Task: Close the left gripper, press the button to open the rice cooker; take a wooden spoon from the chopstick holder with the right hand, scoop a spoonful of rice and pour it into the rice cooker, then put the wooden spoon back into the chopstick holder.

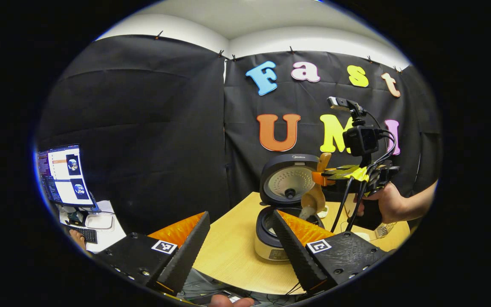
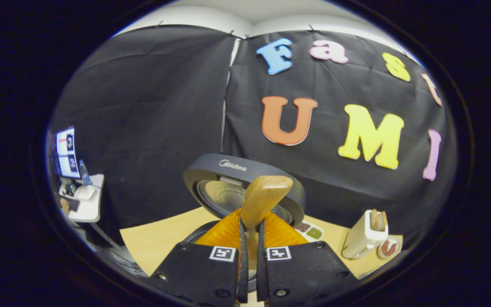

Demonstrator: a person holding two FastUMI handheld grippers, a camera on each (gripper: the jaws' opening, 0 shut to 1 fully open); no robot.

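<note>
Left gripper view: left gripper [image 1: 240, 238] spread wide, holding nothing, hanging before the open rice cooker [image 1: 280, 200] on the pale wooden table [image 1: 232, 251]; right gripper [image 1: 319, 177] above the pot, wooden spoon [image 1: 313, 198] tipped bowl-down over it. Best to tilt slowly, keeping the bowl inside the rim. Right gripper view: right gripper [image 2: 251, 238] pressed on the smooth, rounded spoon handle [image 2: 264, 198]; glossy dark round lid behind; cream boxy chopstick holder [image 2: 365, 234] standing well right.
</note>
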